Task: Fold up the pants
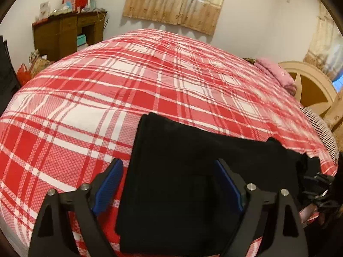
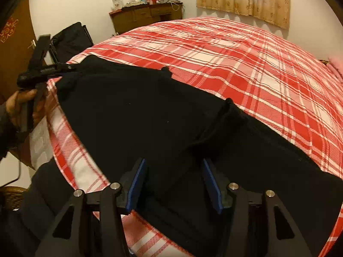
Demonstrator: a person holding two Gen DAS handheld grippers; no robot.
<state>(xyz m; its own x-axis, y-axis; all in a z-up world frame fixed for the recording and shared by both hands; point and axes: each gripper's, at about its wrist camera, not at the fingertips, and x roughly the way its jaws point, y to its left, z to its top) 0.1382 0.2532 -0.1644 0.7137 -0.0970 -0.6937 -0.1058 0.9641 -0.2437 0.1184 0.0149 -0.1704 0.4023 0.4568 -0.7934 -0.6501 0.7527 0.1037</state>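
Note:
Black pants (image 2: 150, 115) lie along the near edge of a bed with a red and white plaid cover (image 2: 246, 60). They also show in the left wrist view (image 1: 182, 162). My left gripper (image 1: 169, 184) is open, its blue pads either side of the pants' left end, just above the cloth. In the right wrist view the left gripper (image 2: 64, 69) sits at the pants' far left end. My right gripper (image 2: 173, 182) is open over the pants near the bed edge, with cloth between the pads. The right gripper shows at the right edge of the left wrist view (image 1: 317, 184).
A wooden desk (image 1: 64, 32) with boxes on top stands against the far wall on the left. A pink pillow (image 1: 276, 72) and a cream headboard (image 1: 310, 85) are at the right. A black bag (image 2: 70, 38) sits beside the bed. Curtains (image 1: 178, 2) hang behind.

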